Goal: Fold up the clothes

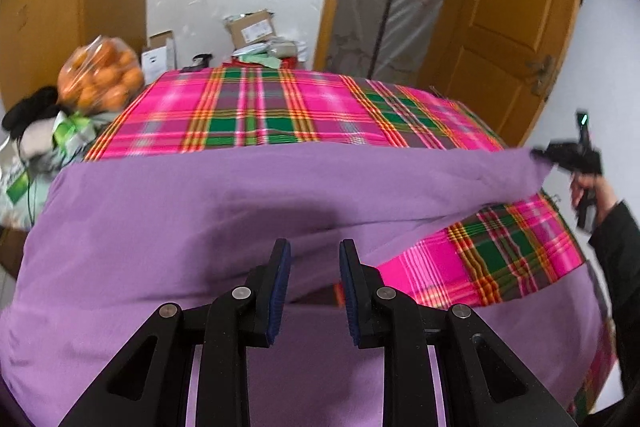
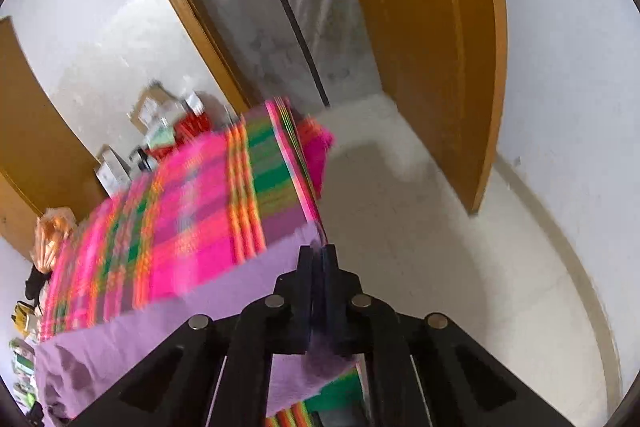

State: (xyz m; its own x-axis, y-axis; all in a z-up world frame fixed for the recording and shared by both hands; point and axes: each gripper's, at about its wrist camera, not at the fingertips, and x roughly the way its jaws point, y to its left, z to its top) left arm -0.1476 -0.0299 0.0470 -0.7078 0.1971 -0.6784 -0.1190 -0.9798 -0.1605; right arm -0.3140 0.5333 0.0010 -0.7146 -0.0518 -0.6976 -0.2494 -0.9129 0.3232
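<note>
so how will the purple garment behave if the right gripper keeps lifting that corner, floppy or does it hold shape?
Likely floppy: the purple garment sags between the pinched corner at the right gripper and the plaid tablecloth. Probably light, since one corner pinch raises a long edge. The unheld part may drag rather than slide freely; it drapes under the open left gripper.
</note>
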